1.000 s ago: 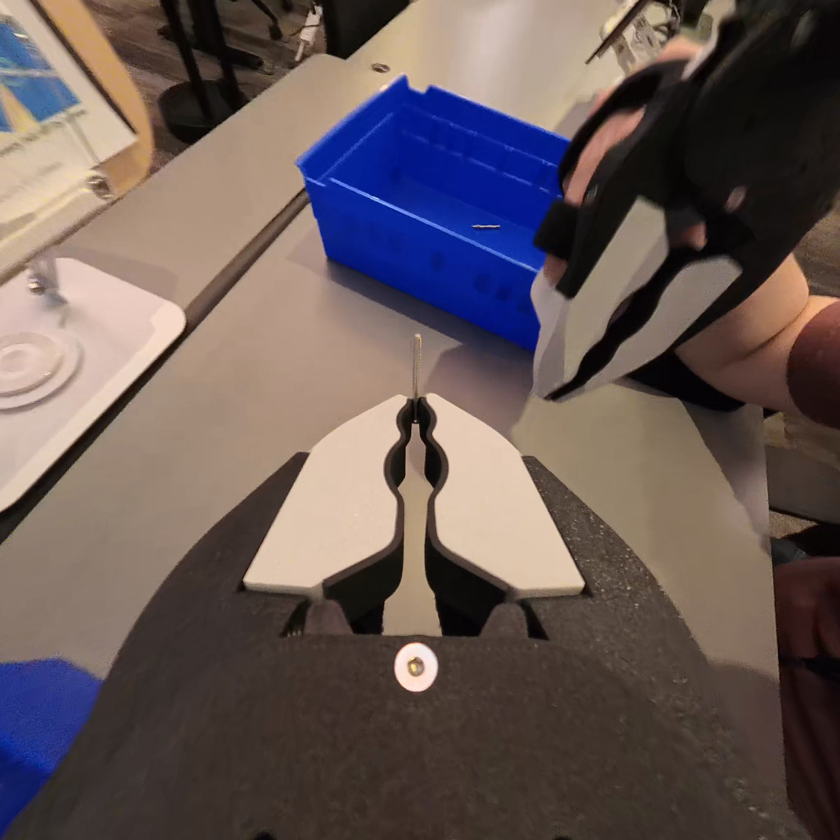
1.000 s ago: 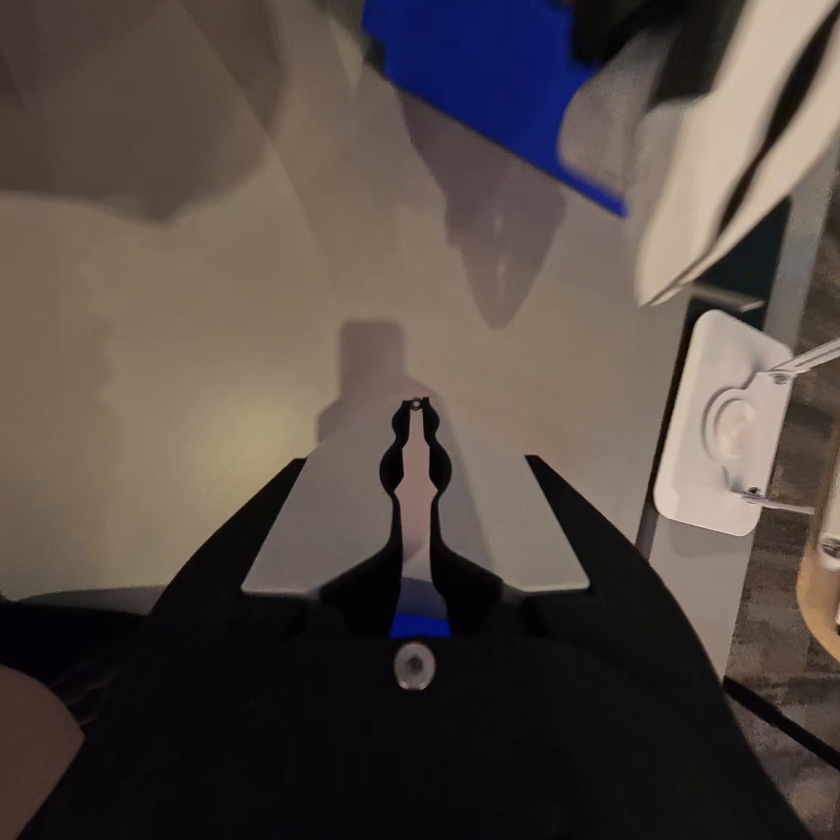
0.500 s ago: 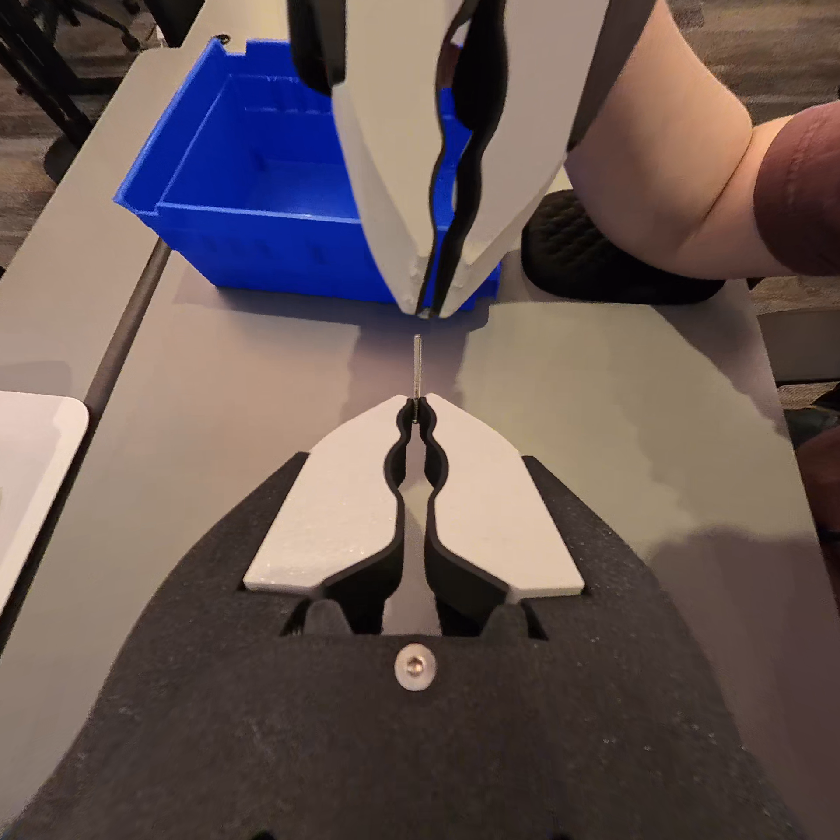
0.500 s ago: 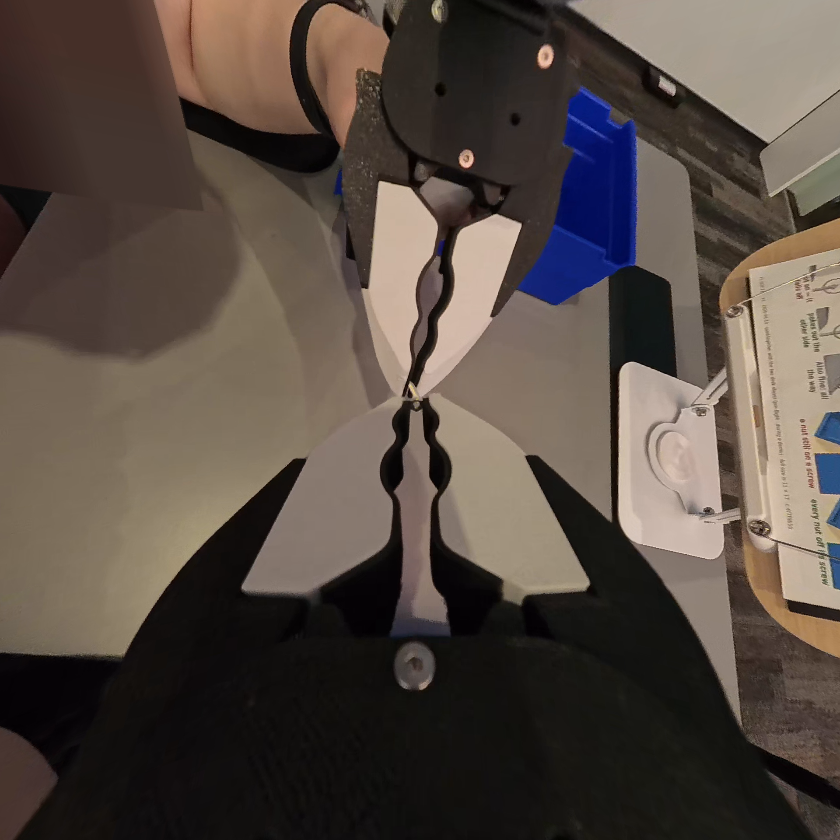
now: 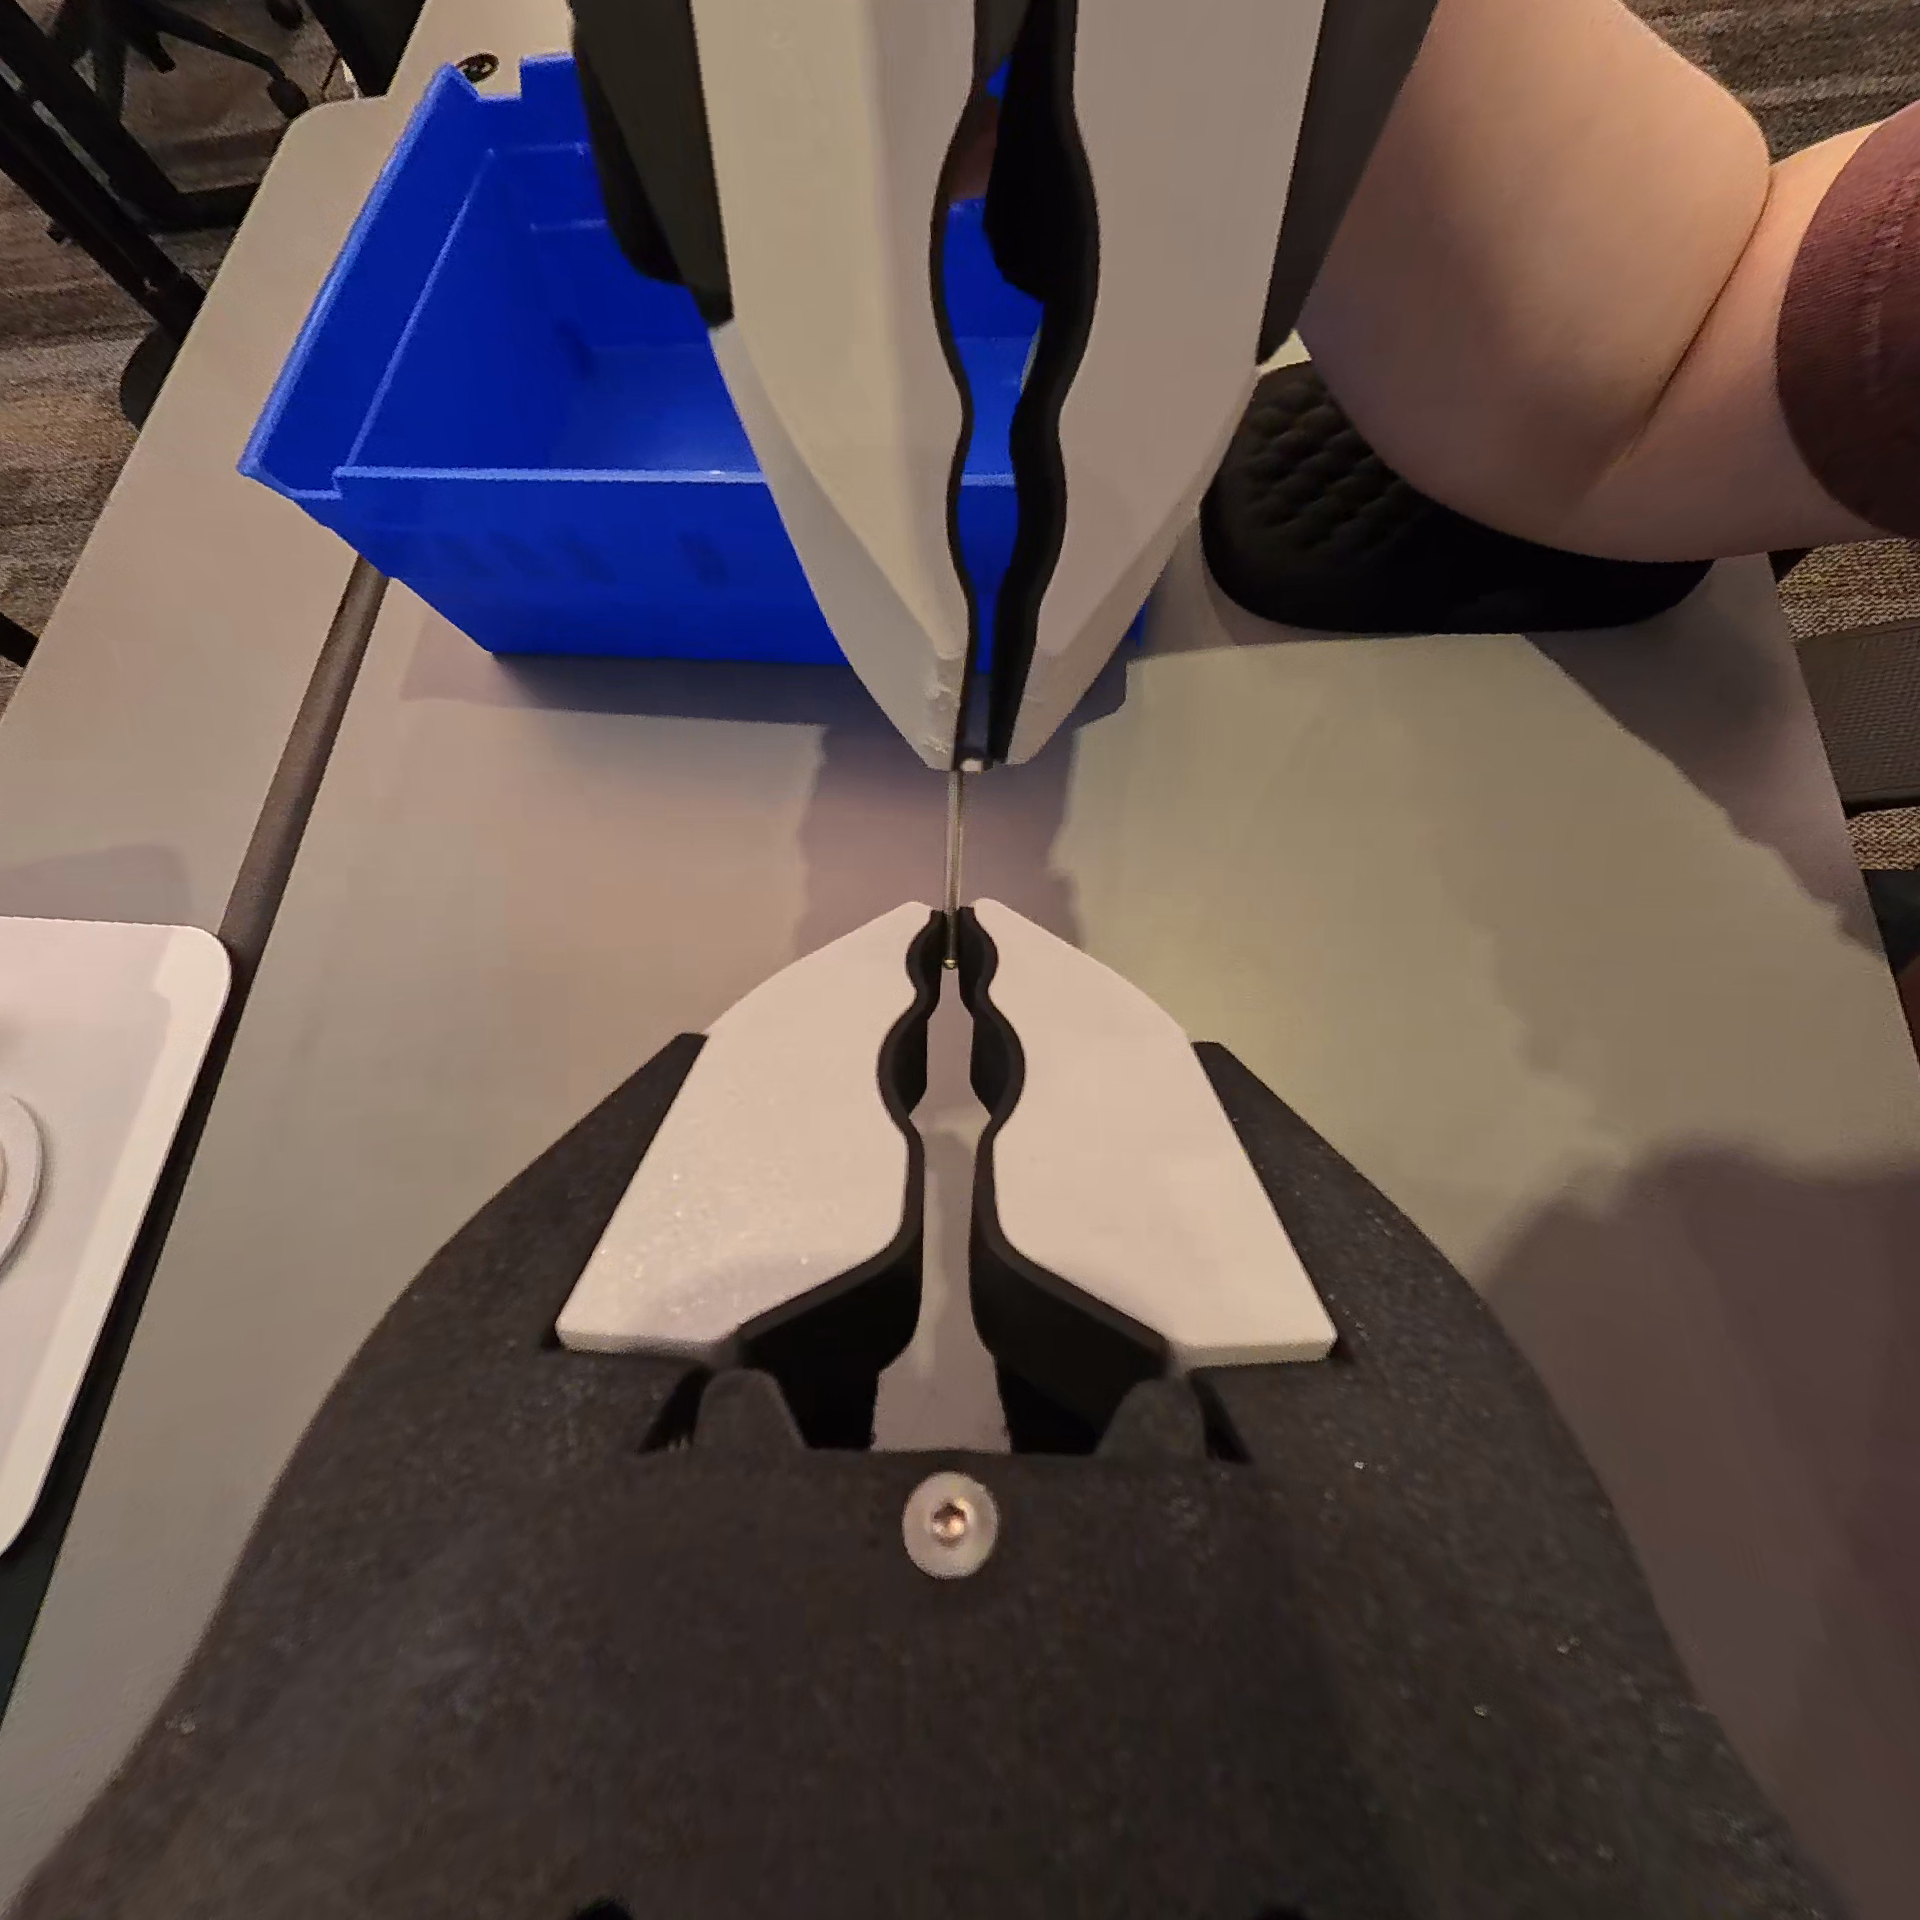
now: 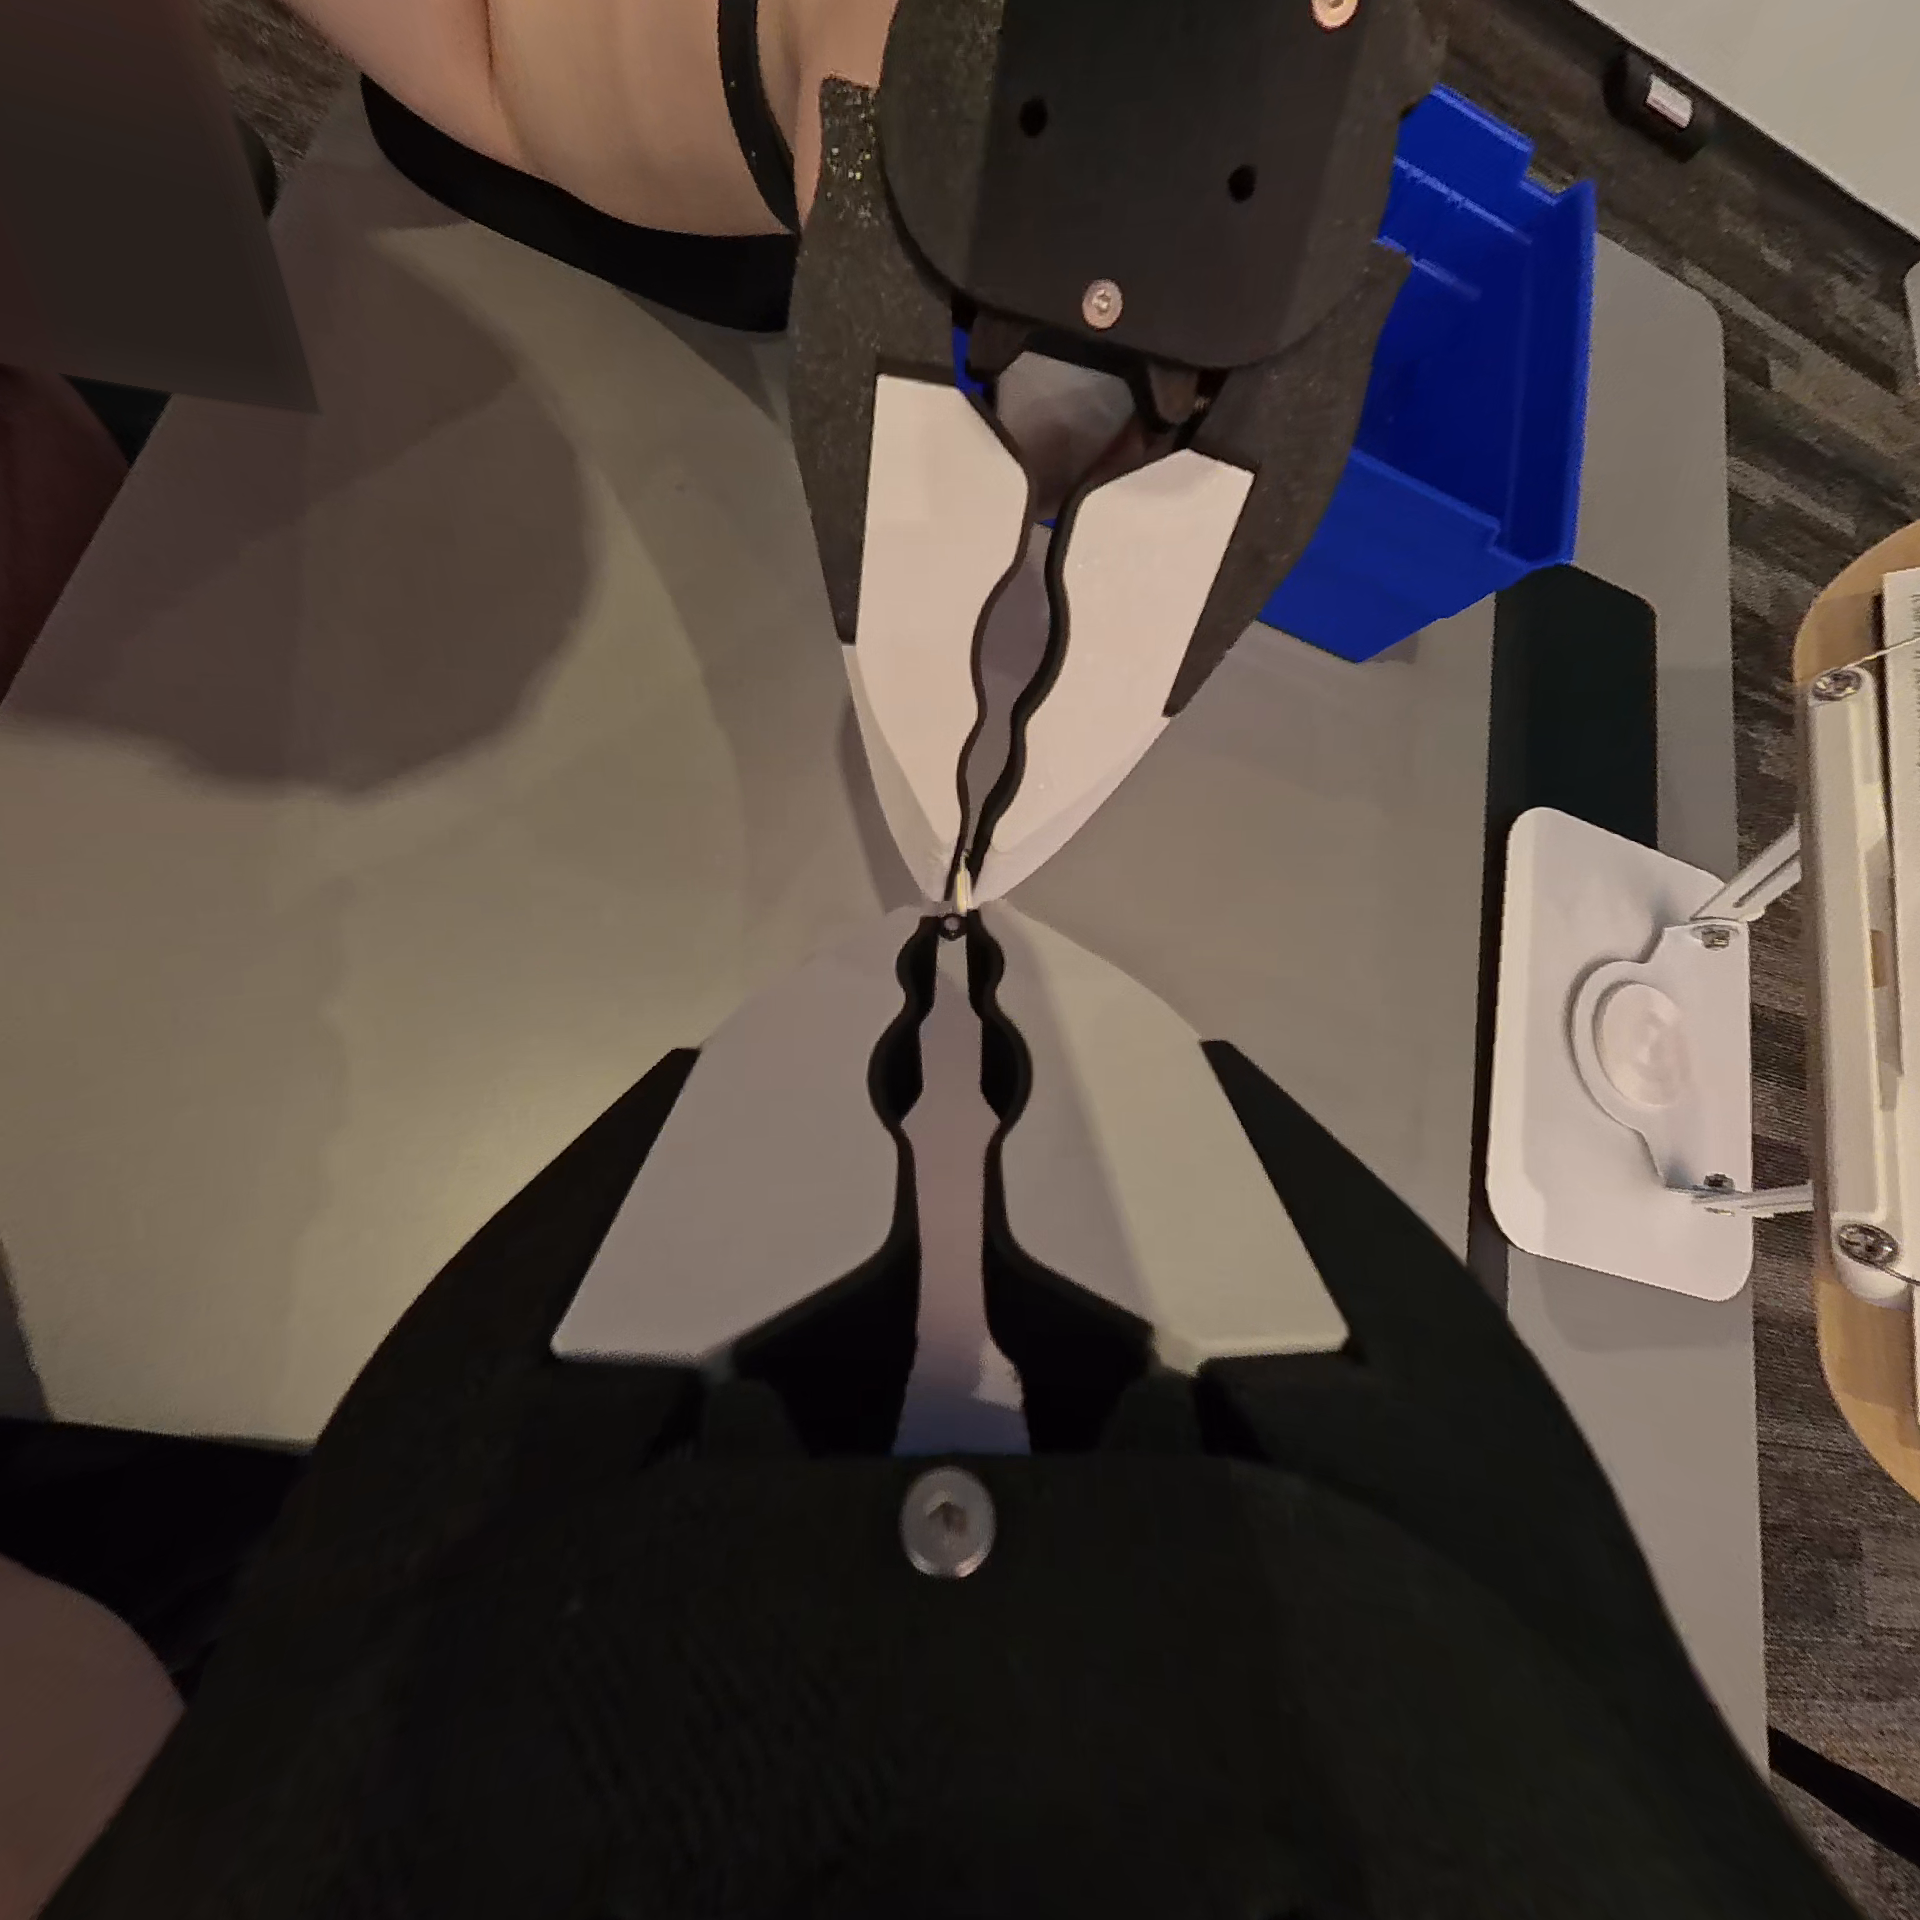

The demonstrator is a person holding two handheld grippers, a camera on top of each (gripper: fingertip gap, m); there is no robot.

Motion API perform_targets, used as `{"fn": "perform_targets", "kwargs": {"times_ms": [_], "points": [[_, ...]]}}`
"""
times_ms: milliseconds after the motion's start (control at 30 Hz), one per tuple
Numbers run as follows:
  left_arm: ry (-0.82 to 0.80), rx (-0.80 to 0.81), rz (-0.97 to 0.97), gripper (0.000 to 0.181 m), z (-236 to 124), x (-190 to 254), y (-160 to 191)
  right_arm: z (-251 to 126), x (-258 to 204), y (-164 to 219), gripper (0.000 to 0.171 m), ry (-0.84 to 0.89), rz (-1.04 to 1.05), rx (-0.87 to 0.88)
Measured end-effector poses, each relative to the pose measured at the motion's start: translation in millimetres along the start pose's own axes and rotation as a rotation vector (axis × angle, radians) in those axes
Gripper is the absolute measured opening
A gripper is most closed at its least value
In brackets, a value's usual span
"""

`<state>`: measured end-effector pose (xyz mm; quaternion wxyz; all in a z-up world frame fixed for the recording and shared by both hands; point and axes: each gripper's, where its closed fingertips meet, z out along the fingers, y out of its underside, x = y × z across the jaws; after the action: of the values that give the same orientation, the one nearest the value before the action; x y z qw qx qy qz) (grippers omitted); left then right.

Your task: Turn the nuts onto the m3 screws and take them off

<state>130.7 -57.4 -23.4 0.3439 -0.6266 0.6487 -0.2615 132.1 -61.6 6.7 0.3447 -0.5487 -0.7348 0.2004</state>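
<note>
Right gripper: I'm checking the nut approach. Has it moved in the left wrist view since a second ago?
Yes. The right gripper swung from right of the blue bin to in front of it, meeting the screw.

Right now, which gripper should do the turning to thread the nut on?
Probably right. The right gripper pinches the small nut at its fingertips, against the free end of the screw. The left gripper is shut on the screw's other end, so it serves best as the steady holder.

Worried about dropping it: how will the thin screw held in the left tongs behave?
The screw looks like thin, straight metal, so probably stiff and light. Only its base is pinched in the left tongs, so it could pivot or slip. If dropped, its round shank would likely roll.
</note>
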Motion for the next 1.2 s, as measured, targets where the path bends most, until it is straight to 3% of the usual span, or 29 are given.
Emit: {"fn": "perform_targets", "kwargs": {"times_ms": [933,1200], "points": [[0.022,0.026,-0.008,0.002,0,4,-4,-4,-1,2,0.006,0.022,-0.036,-0.023],[0.094,0.083,0.000,0.002,-3,13,-11,-9,-7,-6,0.006,0.005,-0.059,0.018]]}}
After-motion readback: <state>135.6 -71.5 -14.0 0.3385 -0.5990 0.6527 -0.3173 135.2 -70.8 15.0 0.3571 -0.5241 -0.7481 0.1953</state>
